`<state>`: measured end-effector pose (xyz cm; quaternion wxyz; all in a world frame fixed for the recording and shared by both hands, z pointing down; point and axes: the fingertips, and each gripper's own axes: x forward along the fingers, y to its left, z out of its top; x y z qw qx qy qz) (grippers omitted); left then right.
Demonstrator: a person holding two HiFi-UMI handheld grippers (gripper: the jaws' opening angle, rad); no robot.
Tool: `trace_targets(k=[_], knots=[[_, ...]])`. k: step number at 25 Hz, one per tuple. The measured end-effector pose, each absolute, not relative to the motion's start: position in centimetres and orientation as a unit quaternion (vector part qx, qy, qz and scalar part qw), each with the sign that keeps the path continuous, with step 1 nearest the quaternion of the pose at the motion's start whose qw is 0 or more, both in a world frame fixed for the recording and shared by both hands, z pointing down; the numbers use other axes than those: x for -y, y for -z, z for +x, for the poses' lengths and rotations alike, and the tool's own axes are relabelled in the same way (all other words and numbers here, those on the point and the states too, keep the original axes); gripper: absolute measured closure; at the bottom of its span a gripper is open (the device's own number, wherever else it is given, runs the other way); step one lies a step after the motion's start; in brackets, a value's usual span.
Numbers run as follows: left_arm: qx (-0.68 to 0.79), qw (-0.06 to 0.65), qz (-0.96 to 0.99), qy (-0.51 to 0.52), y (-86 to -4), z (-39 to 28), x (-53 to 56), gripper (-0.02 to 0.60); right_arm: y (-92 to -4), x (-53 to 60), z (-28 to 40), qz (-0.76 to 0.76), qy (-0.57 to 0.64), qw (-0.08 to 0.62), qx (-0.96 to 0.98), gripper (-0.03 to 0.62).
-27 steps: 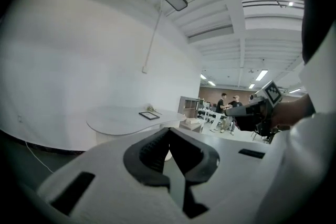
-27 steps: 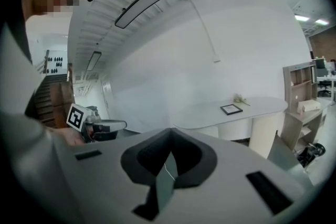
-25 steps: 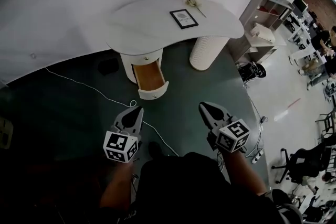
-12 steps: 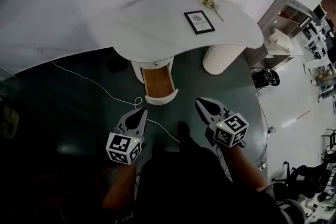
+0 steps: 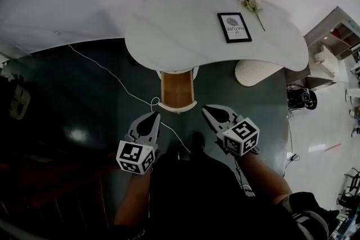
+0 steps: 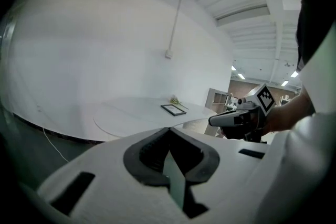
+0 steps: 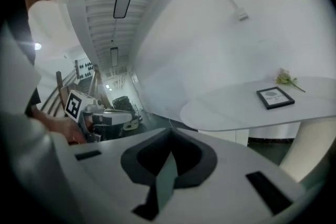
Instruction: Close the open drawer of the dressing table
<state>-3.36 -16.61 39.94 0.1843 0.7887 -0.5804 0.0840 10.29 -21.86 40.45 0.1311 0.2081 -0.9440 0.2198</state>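
The white dressing table stands ahead against the wall. Its drawer is pulled out under the top, showing a wooden inside and a white front. My left gripper hovers just left of and below the drawer front, jaws shut and holding nothing. My right gripper hangs just right of the front, also shut and empty. Neither touches the drawer. In the left gripper view the shut jaws point over the table top. In the right gripper view the shut jaws face the table.
A framed picture and a flower sprig lie on the top. A ribbed white pedestal carries the table's right end. A white cable crosses the dark floor to the drawer. A shelf unit stands at far right.
The person has stepped nearer, so the table and drawer now lie straight ahead and closer. Both grippers are nearer the drawer front. The drawer stays open and both grippers stay shut.
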Motion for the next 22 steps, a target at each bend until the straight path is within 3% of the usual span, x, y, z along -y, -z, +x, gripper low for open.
trace_targets(k=[11,22], knots=[[0.588,0.248,0.765,-0.087,-49.3,-6.8,16.3,0.574,-48.7,21.2,6.4,0.180,-0.243,0.200,0.932,0.589],[0.556,0.319,0.760,-0.107,-64.0,-6.2,15.4,0.574,-64.1,21.0,4.8,0.196,-0.291,0.242,0.905,0.589]])
